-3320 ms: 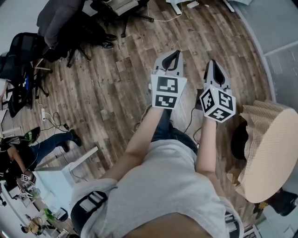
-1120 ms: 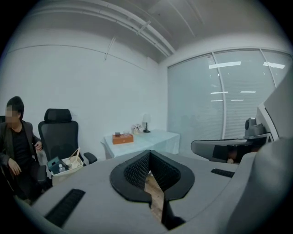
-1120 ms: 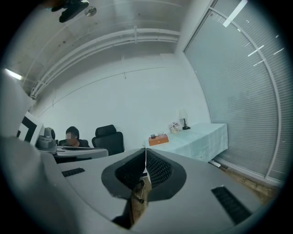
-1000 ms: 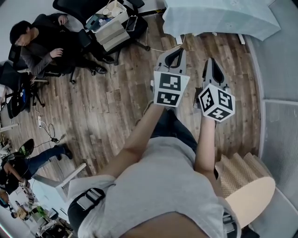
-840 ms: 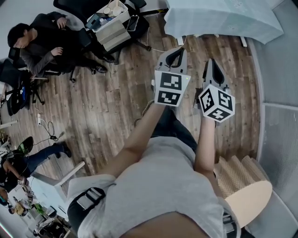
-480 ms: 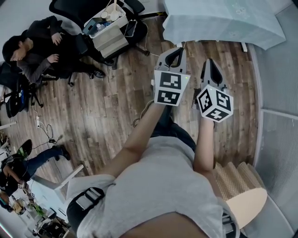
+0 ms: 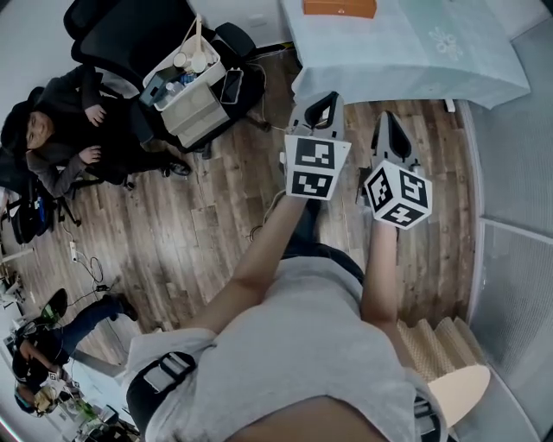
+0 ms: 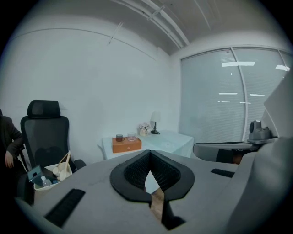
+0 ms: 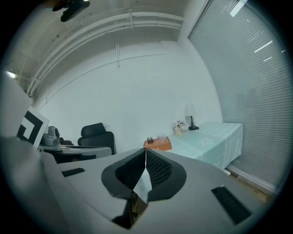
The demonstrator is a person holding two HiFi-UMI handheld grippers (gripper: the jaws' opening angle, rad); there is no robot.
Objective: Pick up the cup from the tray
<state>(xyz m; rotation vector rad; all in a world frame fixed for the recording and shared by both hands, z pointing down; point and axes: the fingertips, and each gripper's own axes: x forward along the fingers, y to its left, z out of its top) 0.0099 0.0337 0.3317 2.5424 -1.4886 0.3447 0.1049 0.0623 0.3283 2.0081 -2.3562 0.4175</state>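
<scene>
An orange tray (image 8: 126,145) lies on a table with a pale teal cloth (image 7: 406,52), some way ahead of me. On it stand a dark cup (image 8: 119,137) and a clear glass cup (image 8: 132,136). The right gripper view shows the same tray (image 9: 157,144), dark cup (image 9: 149,140) and clear cup (image 9: 160,136). In the head view only the tray's edge (image 7: 339,8) shows at the top. My left gripper (image 7: 324,97) and right gripper (image 7: 388,115) are held side by side over the wooden floor, short of the table. Both are shut and empty.
A lamp (image 8: 155,121) and a small bunch of flowers (image 8: 145,128) stand on the table behind the tray. A black office chair carries a box of odds and ends (image 7: 188,82) at the left, next to a seated person (image 7: 60,138). A blinded glass wall (image 9: 256,91) runs along the right.
The table has drawn closer in the head view and the orange tray has come into sight at the top edge. Both grippers keep the same pose, shut.
</scene>
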